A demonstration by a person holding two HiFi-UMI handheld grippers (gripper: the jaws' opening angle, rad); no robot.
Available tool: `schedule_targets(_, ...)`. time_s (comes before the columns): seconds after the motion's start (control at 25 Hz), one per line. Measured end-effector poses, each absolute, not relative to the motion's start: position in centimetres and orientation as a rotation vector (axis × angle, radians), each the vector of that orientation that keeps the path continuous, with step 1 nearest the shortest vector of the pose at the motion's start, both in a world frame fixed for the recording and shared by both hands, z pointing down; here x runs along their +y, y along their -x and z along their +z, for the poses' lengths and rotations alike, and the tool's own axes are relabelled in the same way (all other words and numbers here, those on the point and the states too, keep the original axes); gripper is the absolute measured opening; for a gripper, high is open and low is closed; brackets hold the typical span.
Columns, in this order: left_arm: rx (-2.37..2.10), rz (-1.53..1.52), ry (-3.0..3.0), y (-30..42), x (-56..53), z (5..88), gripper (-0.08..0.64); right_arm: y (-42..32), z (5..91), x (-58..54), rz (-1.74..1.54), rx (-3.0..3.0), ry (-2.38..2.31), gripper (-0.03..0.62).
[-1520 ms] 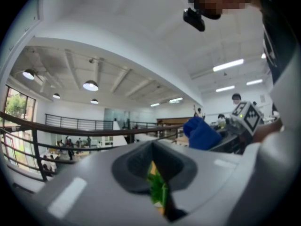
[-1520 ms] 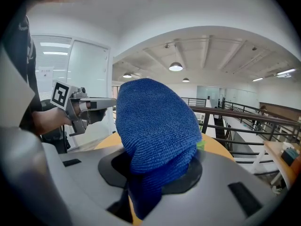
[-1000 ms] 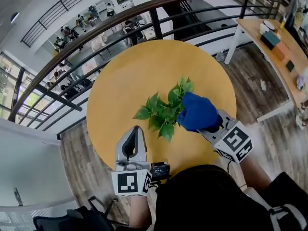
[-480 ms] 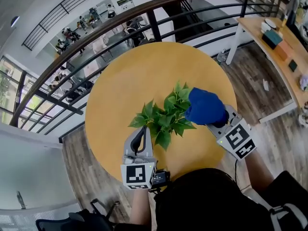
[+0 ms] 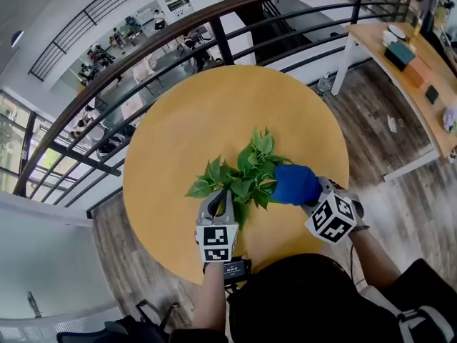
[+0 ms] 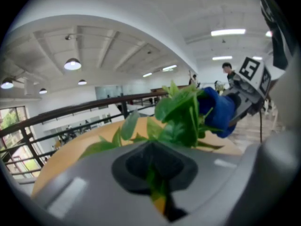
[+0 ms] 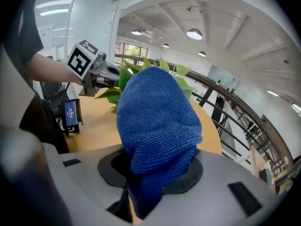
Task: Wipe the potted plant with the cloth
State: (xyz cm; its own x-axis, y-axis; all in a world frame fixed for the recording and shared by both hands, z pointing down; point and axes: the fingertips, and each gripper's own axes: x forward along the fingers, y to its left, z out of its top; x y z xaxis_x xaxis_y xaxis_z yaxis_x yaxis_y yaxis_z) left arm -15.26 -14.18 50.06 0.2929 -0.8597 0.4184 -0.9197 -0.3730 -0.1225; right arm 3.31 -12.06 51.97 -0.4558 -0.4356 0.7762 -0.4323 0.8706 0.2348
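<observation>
The potted plant (image 5: 239, 176) stands on the round yellow table (image 5: 186, 120); its leaves hide the pot. My left gripper (image 5: 220, 204) reaches into the near-left foliage, and in the left gripper view its jaws (image 6: 155, 182) are shut with a thin green leaf (image 6: 153, 173) pinched between them. My right gripper (image 5: 314, 197) is shut on the bunched blue cloth (image 5: 293, 184), which rests against the leaves on the plant's right side. In the right gripper view the cloth (image 7: 157, 117) fills the middle above the gripper (image 7: 148, 173), with leaves (image 7: 129, 74) behind it.
A dark metal railing (image 5: 214, 27) curves round the table's far side, over a drop to a lower floor. A wooden desk (image 5: 407, 63) with boxes stands at the upper right. A small device with a screen (image 5: 235, 268) sits at the table's near edge, by my body.
Both grippers have sunk toward the table. The left one moved right into the foliage. The cloth slid from on top of the right-hand leaves down to the plant's right side.
</observation>
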Motion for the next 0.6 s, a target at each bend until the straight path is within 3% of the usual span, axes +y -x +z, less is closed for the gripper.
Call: schedule_targets(0.6,-1.596,0.602,-2.329,15.7,-13.9,53.7,0.002,-9.5,53.6,-13.9,0.161,-2.007,-0.818,0.135)
